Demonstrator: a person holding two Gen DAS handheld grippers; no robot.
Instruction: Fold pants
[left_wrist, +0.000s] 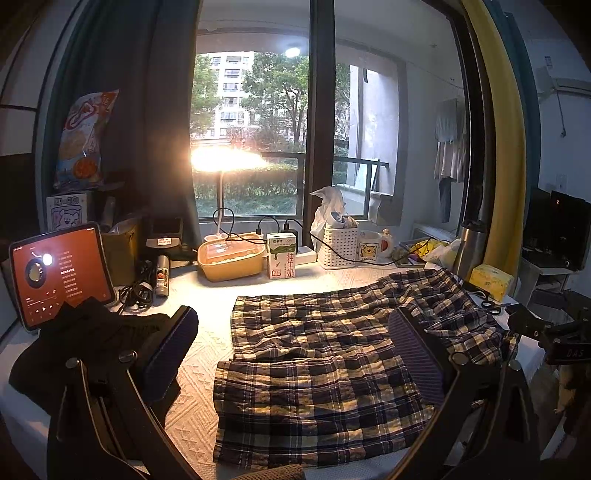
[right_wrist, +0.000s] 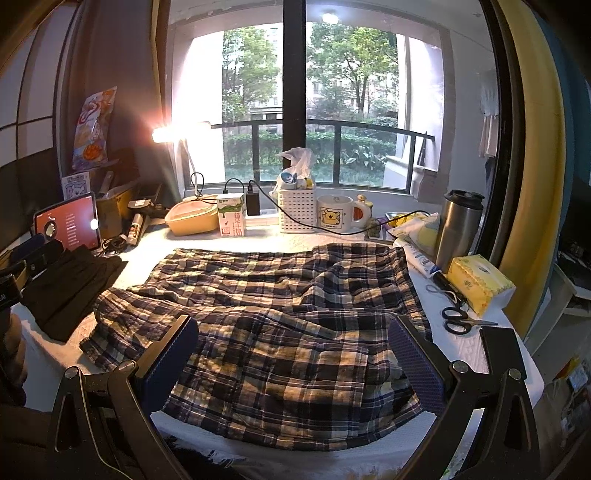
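Plaid pants in dark blue, white and yellow lie spread flat on the white textured table cover. Their two legs reach left, with the waist end at the right. In the right wrist view the same plaid pants fill the middle of the table, wrinkled near the waist. My left gripper hovers open above the leg ends, nothing between its fingers. My right gripper hangs open over the near waist part, also holding nothing. The right gripper's body shows at the right edge of the left wrist view.
A folded black garment lies at the left by a lit tablet. Along the window stand a yellow box, milk carton, white basket, mug and steel flask. Scissors and a tissue pack lie at the right.
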